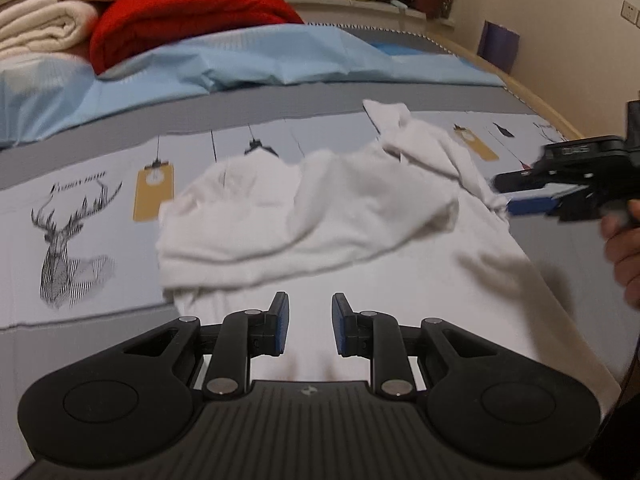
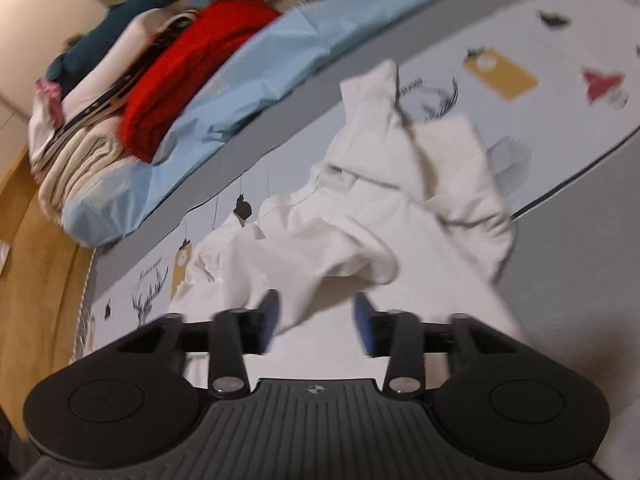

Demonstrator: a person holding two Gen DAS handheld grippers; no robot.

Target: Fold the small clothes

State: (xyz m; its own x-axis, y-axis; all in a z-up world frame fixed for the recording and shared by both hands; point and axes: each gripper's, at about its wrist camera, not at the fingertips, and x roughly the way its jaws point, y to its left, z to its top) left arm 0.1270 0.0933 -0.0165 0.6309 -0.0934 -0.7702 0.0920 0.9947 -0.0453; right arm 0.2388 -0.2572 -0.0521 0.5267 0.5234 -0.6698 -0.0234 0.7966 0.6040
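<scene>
Two grippers are held above a white garment (image 1: 320, 208), which is spread in a crumpled, partly folded state on a printed bed sheet (image 1: 80, 184); the left gripper (image 1: 310, 324) is positioned over the garment's near edge with its jaws parted and nothing between them; the right gripper (image 2: 316, 320) is shown with its jaws spread wider, with cloth seen in the gap but not pressed by the pads; behind the garment, a light blue cover (image 1: 248, 60) and a red blanket (image 1: 192, 12) are stacked.
</scene>
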